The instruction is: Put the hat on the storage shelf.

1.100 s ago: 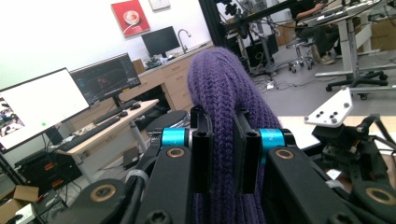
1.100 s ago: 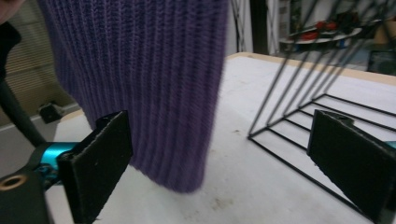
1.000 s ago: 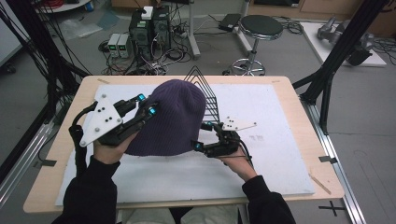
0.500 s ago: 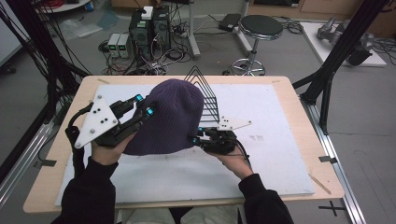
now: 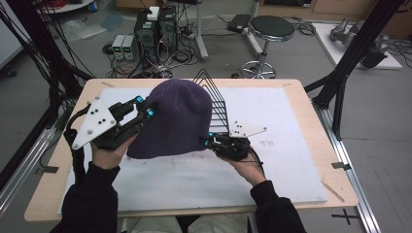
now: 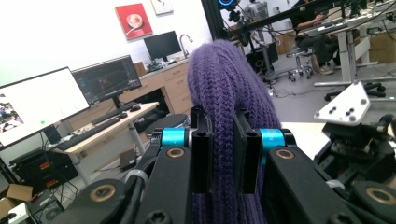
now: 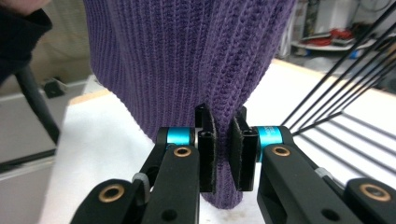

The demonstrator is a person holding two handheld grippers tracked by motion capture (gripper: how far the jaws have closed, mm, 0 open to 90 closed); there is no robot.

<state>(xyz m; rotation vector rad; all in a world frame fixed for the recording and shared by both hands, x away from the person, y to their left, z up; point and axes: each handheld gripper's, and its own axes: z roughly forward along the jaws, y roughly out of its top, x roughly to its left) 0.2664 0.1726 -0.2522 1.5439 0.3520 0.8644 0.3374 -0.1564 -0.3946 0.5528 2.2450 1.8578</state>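
Black claws (image 5: 145, 109), cyan collars, grey triangular plates, dark sleeves (image 5: 90, 204)

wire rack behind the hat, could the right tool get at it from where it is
Probably not right now: the right tool is shut on the hat. The wire rack stands close beside it, so after letting go, likely yes.

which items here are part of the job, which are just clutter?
In the job:
purple beanie
left gripper, clamped on its knit
right gripper, pinching its lower edge
black wire rack behind it

Lying about:
stool
computer boxes on the floor
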